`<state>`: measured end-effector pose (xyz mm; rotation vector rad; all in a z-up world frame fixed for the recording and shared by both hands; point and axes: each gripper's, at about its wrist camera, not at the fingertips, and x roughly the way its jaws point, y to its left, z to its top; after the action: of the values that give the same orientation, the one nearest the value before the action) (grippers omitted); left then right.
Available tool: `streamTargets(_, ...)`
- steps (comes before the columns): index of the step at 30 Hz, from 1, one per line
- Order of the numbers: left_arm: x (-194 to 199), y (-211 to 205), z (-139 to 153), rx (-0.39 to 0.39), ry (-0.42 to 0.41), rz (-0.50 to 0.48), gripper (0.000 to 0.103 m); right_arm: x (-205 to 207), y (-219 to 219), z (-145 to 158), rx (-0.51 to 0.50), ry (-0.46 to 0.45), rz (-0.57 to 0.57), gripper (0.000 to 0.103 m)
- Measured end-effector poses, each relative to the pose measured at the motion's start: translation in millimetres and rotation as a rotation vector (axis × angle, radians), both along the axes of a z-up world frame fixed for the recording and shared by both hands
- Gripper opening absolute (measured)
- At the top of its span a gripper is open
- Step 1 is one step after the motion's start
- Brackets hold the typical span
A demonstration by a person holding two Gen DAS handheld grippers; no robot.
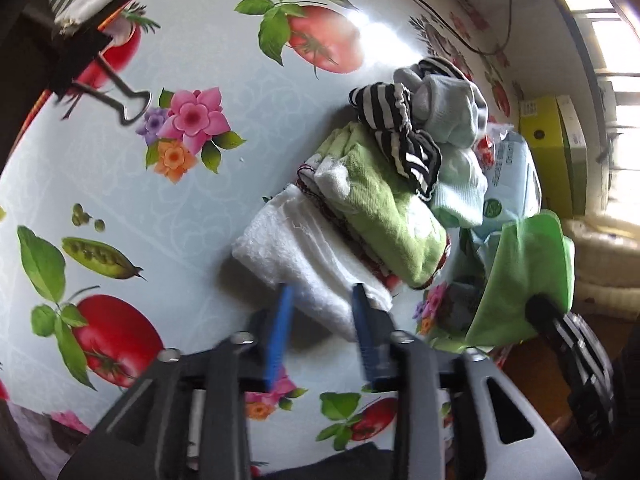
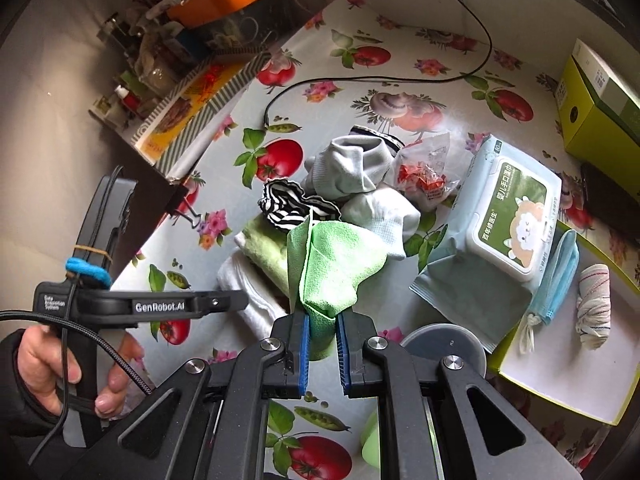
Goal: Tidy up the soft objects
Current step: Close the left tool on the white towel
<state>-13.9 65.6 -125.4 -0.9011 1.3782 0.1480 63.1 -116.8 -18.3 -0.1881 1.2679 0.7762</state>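
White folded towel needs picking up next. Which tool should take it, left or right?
Left, I'd say. The left tool is open with its fingers either side of the white towel. The right tool is shut on the green cloth, so it is occupied.

A person's left hand grips the handle of the left gripper, which points steeply downward with its blue-padded jaws spread wide and nothing pressed between them. The right gripper, also angled down, has its jaws clamped on a green cloth.
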Motion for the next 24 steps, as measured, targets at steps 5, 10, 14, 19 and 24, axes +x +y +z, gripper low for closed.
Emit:
streamTargets(5,10.1,-4.9,-10.0,0.004,0.028,0.021,0.043,-2.4,-2.4,1.1,0.001,-0.003,0.005,0.011)
streamTargets(10,24.6,-21.8,-6.7,0.123,0.042,-0.056,0.042,-2.6,-6.2,3.6,0.009,-0.007,-0.001,0.011)
streamTargets(14,30.6,-30.2,-4.0,0.202,0.048,-0.107,0.020,-2.9,-8.2,6.7,0.021,-0.013,-0.006,0.011)
streamTargets(19,22.0,-23.4,0.0,0.179,0.030,-0.110,0.001,-3.7,-14.4,12.0,0.038,-0.019,-0.020,0.011)
streamTargets(24,11.2,-16.8,16.0,0.177,-0.009,-0.118,0.000,-3.9,-22.7,16.6,0.054,-0.025,-0.041,0.011)
